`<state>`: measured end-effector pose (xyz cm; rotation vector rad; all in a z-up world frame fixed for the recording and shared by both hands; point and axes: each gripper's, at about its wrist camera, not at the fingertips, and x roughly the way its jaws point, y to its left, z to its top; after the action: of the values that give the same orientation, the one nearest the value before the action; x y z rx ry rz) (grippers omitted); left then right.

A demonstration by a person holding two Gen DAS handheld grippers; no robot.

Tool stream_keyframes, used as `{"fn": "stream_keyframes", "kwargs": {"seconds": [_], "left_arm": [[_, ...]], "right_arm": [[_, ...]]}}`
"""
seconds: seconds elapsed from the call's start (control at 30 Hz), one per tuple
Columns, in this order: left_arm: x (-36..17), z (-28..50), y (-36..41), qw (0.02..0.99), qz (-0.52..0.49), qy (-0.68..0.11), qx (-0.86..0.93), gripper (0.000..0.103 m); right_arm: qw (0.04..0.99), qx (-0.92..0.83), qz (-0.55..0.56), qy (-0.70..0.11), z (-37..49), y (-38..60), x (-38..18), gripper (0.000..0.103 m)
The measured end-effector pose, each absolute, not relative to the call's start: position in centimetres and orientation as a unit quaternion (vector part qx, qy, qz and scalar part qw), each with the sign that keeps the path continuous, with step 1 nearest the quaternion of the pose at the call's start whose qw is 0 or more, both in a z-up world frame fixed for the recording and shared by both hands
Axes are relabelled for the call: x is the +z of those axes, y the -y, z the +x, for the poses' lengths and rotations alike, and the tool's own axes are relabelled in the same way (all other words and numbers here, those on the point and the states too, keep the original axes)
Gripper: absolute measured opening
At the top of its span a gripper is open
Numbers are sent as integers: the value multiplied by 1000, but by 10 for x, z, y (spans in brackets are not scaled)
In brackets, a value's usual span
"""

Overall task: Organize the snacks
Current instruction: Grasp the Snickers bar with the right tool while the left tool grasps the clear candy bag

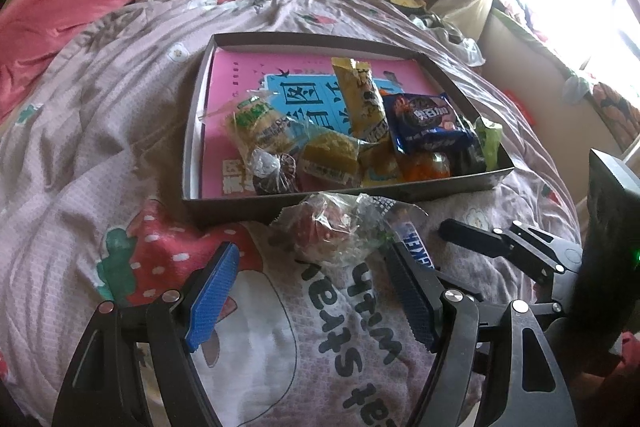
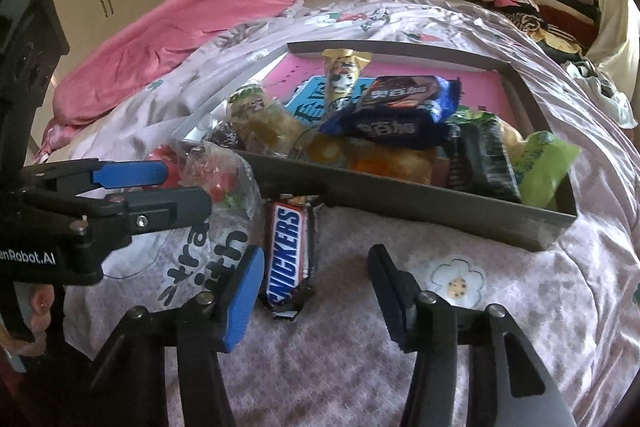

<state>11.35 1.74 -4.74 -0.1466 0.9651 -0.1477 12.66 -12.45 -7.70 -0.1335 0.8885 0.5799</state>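
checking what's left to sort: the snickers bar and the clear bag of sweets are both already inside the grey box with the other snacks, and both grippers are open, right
Not quite. The Snickers bar and the clear bag of sweets lie on the bedspread, outside the near wall of the grey box, as the right wrist view shows. The left gripper and right gripper are both open.
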Motion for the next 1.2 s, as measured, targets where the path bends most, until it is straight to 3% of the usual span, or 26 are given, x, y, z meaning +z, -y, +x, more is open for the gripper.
{"fn": "stream_keyframes", "kwargs": {"seconds": [0.57,0.67,0.9,0.97,1.2], "left_arm": [[-62,124,-17,873,-94,-472,-76,77],[-64,126,-16,872,-105,-472,-81,70],[-70,134,-10,866,-112,-483,-73,65],[-71,135,-8,865,-111,-484,-67,59],[-69,133,-9,868,-122,-476,-70,56]], "right_arm": [[854,304,-86,-414,141,106,-86,31],[853,306,-79,-416,142,108,-85,30],[853,302,-46,-423,142,131,-79,29],[854,300,-29,-424,143,139,-76,29],[859,300,13,-414,144,158,-64,29]]}}
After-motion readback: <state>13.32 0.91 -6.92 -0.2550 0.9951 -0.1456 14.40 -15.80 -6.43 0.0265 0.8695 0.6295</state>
